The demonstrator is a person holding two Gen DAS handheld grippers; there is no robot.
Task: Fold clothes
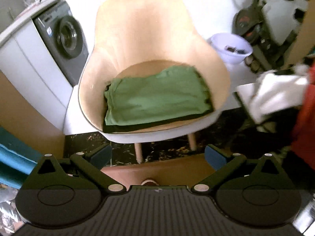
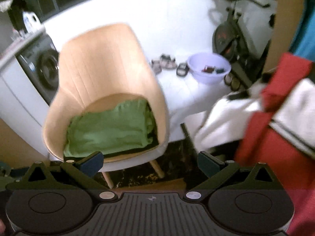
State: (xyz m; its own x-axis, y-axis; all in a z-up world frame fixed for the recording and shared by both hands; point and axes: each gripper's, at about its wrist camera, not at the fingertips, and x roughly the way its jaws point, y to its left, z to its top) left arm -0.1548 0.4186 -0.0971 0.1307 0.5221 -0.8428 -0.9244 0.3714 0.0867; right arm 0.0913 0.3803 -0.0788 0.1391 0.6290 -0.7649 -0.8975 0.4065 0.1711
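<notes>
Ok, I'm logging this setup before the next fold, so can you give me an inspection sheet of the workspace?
Surface: chair seat, light wood shell, standing on a dark patterned floor.
Job's things: green garment lies folded flat on the seat, over a dark layer; white cloth and red cloth piled to the right.
Clutter: white bowl holding small items; shoes behind the chair.
Grippers: left gripper and right gripper both have jaws open, holding nothing.
Cables: nothing seen.
Surroundings: washing machine to the left, exercise bike at the back right.
</notes>
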